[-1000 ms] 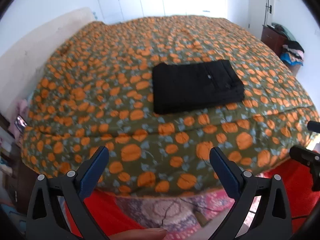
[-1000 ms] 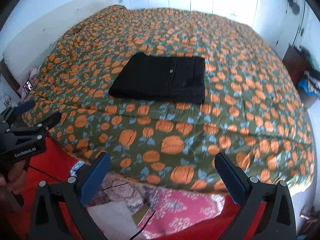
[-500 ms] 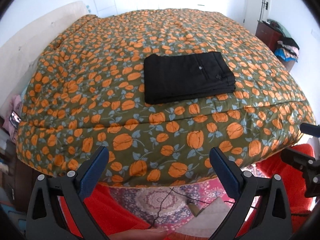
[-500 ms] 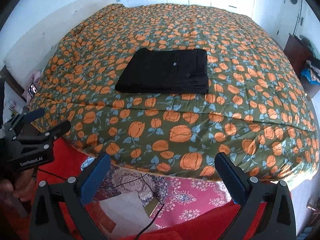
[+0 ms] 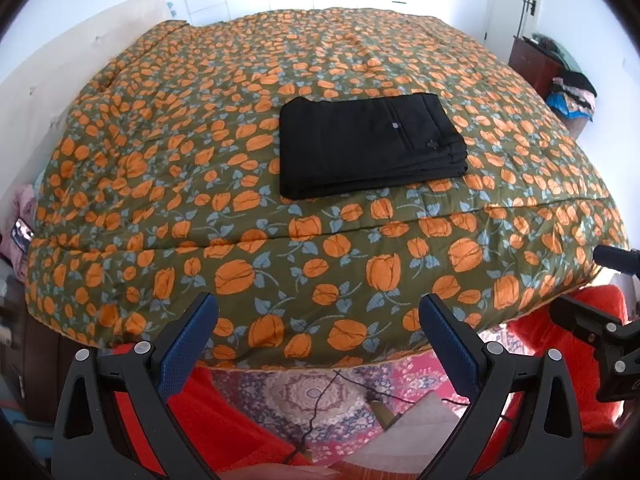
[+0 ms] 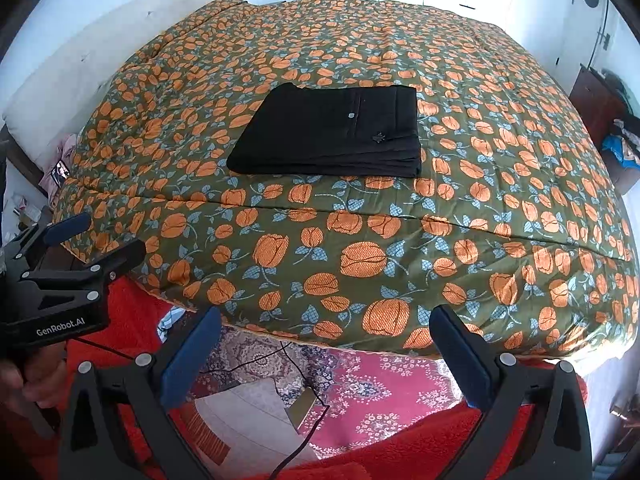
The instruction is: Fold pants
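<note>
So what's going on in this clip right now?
A person holds two grippers at the foot of a bed. The black pants lie already folded in a neat rectangle on the floral quilt. The left gripper and right gripper are both open, empty and apart from the pants.

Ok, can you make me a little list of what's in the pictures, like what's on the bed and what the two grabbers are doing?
pants: black pants, folded flat into a neat rectangle
where: lying on the flowery bedspread
left gripper: fingers wide open, holding nothing, apart from the pants
right gripper: fingers wide open, holding nothing, apart from the pants
floor: patterned rug
</note>
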A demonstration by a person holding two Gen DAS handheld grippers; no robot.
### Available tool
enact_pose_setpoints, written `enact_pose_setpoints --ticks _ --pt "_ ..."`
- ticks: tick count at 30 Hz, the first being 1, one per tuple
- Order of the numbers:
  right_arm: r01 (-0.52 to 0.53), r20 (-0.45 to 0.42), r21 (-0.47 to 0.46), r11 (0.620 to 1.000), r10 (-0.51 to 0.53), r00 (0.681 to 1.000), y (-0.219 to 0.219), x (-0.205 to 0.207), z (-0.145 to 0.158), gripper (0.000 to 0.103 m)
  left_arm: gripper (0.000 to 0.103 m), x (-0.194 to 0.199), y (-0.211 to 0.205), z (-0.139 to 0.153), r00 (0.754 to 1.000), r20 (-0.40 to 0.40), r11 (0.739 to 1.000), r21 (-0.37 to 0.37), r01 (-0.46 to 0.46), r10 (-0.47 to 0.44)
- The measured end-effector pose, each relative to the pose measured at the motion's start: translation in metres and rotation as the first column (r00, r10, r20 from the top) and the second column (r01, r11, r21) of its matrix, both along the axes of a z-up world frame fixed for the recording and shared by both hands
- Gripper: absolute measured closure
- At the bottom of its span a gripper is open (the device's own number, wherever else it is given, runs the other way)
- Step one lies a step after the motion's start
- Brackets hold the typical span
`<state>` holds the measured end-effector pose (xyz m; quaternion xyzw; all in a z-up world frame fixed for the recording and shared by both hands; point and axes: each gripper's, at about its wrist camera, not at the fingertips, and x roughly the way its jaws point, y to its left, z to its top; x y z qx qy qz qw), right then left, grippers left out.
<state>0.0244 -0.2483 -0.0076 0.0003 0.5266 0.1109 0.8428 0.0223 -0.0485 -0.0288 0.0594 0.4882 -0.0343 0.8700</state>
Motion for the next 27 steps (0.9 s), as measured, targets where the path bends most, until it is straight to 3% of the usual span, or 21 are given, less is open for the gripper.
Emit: enact_pose_setpoints --ticks 27 --pt "0.05 0.022 -0.01 0.999 -0.049 0.999 -0.0097 -0.0001 0.0035 0.0 0.002 0.0002 0.0018 -0.0014 1.0 0.005 1.0 0.009 -0.014 0.014"
